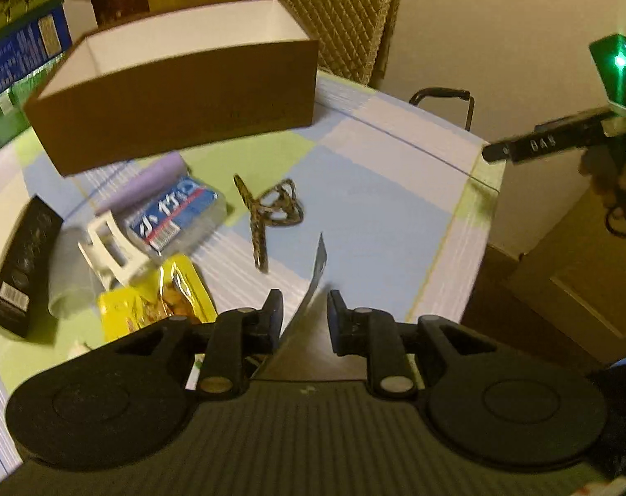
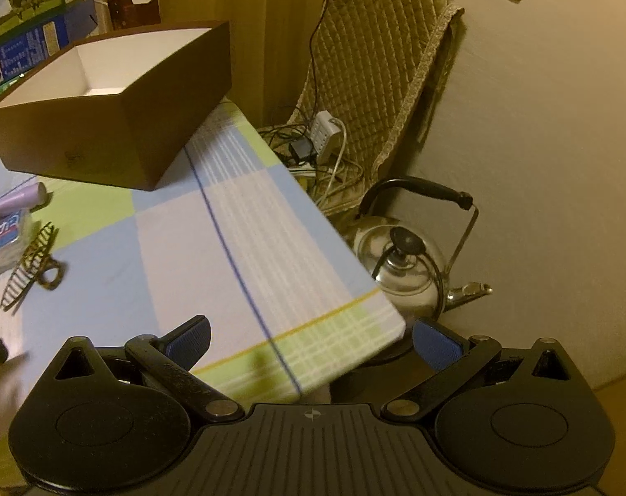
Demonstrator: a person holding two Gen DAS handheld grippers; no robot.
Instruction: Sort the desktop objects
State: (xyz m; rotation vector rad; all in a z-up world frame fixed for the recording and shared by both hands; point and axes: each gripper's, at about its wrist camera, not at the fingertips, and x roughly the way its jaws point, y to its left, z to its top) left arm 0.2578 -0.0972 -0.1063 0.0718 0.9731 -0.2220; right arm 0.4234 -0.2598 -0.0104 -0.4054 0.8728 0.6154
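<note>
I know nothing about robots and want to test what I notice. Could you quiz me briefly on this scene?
1. True or false: the right gripper has its fingers shut.
2. Pick one: what stands on the floor beside the table in the right wrist view? A) a metal kettle B) a plastic bucket C) a pair of shoes
3. Short answer: what colour is the inside of the brown box?

Key: 1 false, the fingers are spread wide with nothing between them; 2 A; 3 white.
</note>
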